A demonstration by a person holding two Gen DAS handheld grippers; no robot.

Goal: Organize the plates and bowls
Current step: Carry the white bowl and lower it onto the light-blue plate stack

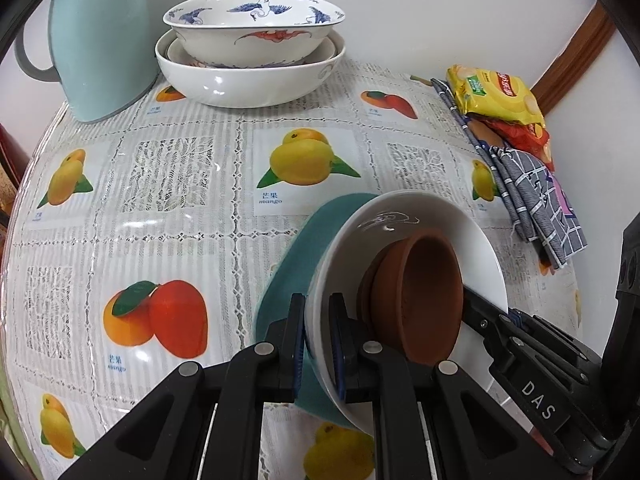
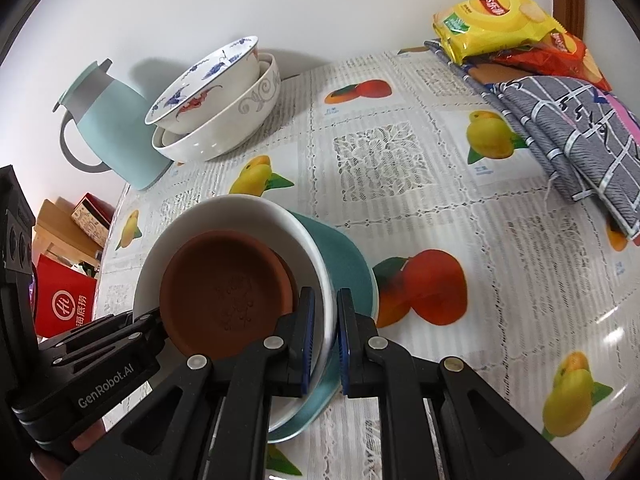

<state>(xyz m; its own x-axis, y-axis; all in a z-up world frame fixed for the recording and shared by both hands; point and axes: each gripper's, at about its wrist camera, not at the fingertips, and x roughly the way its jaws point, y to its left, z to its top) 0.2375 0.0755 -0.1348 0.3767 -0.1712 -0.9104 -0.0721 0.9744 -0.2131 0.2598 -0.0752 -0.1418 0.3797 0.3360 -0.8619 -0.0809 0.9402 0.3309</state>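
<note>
Left gripper: the left gripper (image 1: 317,344) pinches the near-left rim of the white bowl (image 1: 404,216), one pad outside the wall and one inside.
Right gripper: the right gripper (image 2: 325,340) is clamped on the opposite rim of the same white bowl (image 2: 224,216), again one pad on each side of the wall.
Carried load: a brown clay dish (image 1: 420,300) sits tilted inside the white bowl, with what looks like a second brown piece nested under it; a teal plate (image 1: 296,248) lies right beneath the bowl, though whether it touches the table cannot be told.
Where it is: the load is toward the near edge of the table (image 1: 192,216), over the fruit-print cloth, well apart from the far stack.
Already sorted: at the far edge, beside the pale blue jug (image 1: 100,40), a crane-pattern bowl (image 1: 256,24) rests in a larger white bowl (image 1: 248,84), with a smaller dish between them.
Left to do: by my judgement the task is past halfway; the gripped set has yet to be set down or joined with the far stack.
Clutter: snack packets (image 2: 504,20) and a grey checked cloth (image 2: 580,136) lie at the far right edge, clear of the dishes.
</note>
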